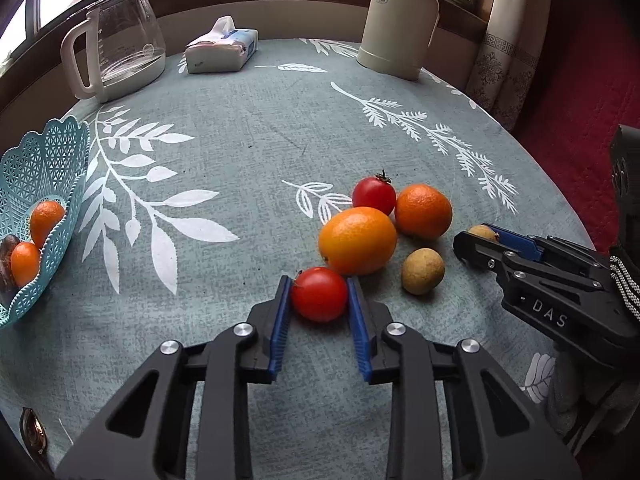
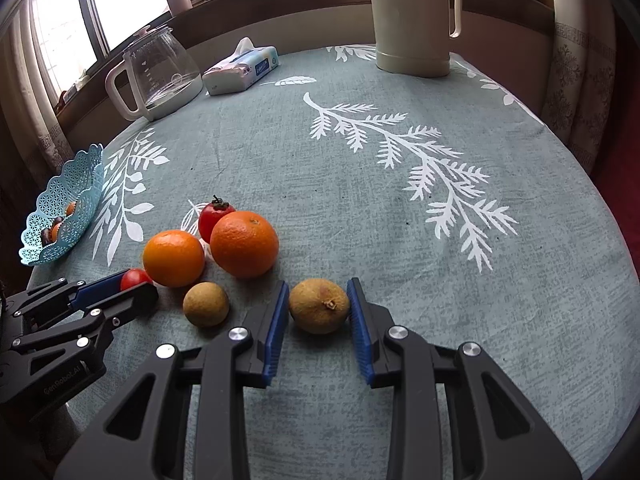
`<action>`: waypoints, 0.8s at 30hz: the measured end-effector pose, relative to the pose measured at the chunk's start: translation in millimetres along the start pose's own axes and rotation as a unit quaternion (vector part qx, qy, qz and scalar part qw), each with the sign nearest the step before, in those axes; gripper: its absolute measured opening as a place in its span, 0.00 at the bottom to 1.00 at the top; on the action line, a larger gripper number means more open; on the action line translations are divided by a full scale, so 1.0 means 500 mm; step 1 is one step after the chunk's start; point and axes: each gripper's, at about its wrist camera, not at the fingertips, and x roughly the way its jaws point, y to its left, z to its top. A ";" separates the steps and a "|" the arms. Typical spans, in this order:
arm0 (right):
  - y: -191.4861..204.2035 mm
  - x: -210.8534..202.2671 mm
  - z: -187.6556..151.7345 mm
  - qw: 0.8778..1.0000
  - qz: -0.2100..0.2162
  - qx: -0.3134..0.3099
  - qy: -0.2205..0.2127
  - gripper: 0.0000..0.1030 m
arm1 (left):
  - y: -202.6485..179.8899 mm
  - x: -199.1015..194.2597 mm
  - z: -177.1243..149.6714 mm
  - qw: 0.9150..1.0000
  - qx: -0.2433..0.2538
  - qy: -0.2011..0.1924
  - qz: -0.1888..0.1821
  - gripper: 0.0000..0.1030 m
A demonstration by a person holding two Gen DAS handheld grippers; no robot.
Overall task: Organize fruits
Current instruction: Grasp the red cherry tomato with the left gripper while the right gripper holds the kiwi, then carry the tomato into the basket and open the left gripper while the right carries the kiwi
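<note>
The surface (image 1: pixel 248 152) wears a grey-green cloth printed with white leaves. Far beyond both pairs of jaws, at its back edge, stand a cream flask (image 2: pixel 412 20), a glass jug (image 1: pixel 120 40) with a cream handle, and a tissue pack (image 1: pixel 222 50) lying between them. Well off to the left of the left gripper's jaws sits a turquoise lattice basket (image 1: pixel 60 160) holding two small orange fruits and something dark.

The left gripper (image 1: pixel 320 294) has its blue-padded jaws either side of a red tomato (image 1: pixel 319 294) that rests on the cloth; the pads sit right against its flanks, though whether they press cannot be told. Just ahead of those jaws, touching the tomato, lies a large orange (image 1: pixel 358 240); beyond it sit a second orange (image 1: pixel 423 210) and a second tomato (image 1: pixel 374 194) with a stem, clustered together. A brown longan (image 1: pixel 423 271) lies just right of the left jaws.

The right gripper (image 2: pixel 319 306) has its jaws spread around another longan (image 2: pixel 319 306) on the cloth, the right pad at its skin, a sliver of gap at the left pad.
</note>
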 end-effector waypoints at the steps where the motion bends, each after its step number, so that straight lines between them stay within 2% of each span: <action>1: -0.001 -0.001 0.000 1.000 0.001 0.000 -0.001 0.29 | 0.002 -0.003 0.000 1.000 -0.001 -0.003 0.001 0.28; 13: -0.011 -0.029 -0.003 1.000 0.000 0.015 -0.014 0.28 | 0.069 -0.062 0.015 0.998 -0.030 -0.044 0.042 0.28; 24: 0.013 -0.055 0.012 0.999 0.008 0.014 -0.037 0.28 | 0.185 -0.130 0.034 0.988 -0.085 -0.091 0.092 0.28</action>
